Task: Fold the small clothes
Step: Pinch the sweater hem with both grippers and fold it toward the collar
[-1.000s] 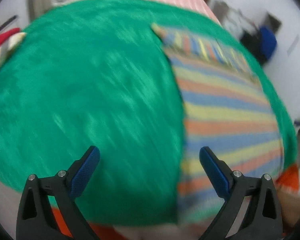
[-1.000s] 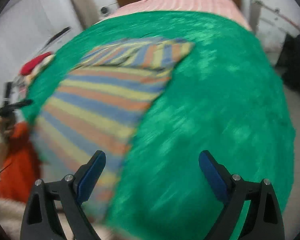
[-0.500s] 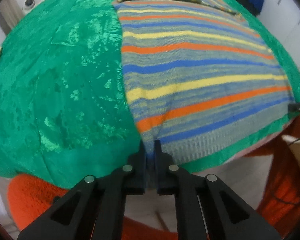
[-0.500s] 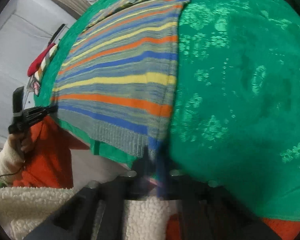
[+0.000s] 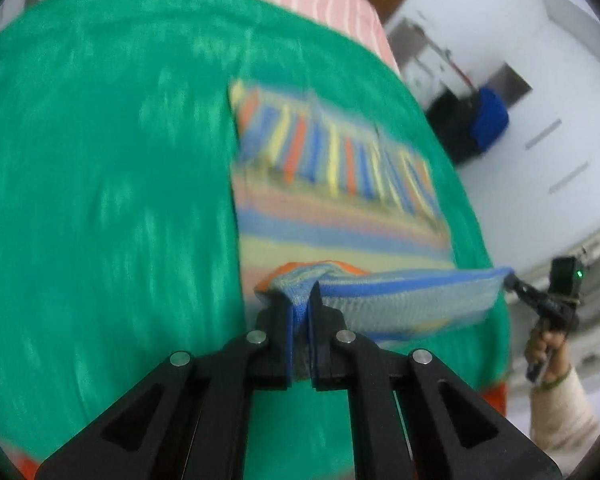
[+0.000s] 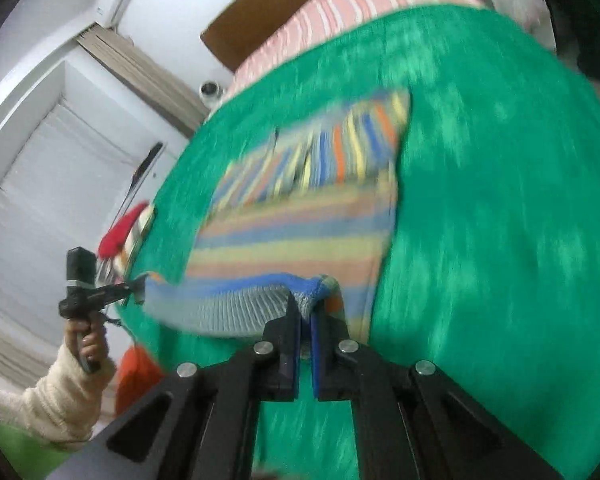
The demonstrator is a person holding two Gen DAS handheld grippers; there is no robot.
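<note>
So both grippers are clamped on the striped sweater's (image 5: 340,216) ribbed hem: the left gripper (image 5: 300,312) has the left corner pinched tight, the right gripper (image 6: 306,316) has the other corner, and the hem hangs stretched between them, lifted off the green blanket (image 5: 99,184). The rest of the sweater lies flat further back. Everything's too blurry to read any labels.
</note>
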